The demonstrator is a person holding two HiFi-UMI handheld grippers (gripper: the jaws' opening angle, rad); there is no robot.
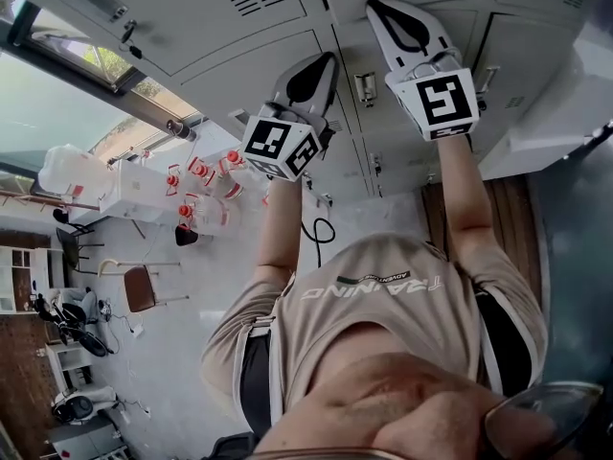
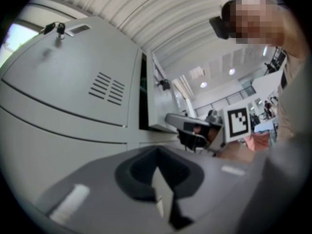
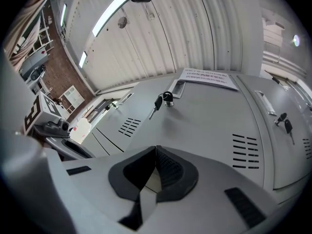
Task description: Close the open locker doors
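Note:
A bank of grey lockers [image 1: 239,27] fills the top of the head view. At the right, one pale door [image 1: 551,113] swings out from the bank. My left gripper [image 1: 318,68] is raised to the locker fronts with its jaws together and nothing in them. My right gripper [image 1: 388,12] is higher and further right, also shut and empty, close to a door face. In the left gripper view a dark gap [image 2: 142,91] shows beside a vented door [image 2: 73,77]. The right gripper view faces a shut door [image 3: 204,126] with a key [image 3: 163,100] in its lock.
The person's torso and arms fill the lower head view. A window [image 1: 57,94] lies at the left, with white containers with red caps [image 1: 196,185] and a chair [image 1: 141,288] on the floor. A paper label [image 3: 207,78] is on the locker top.

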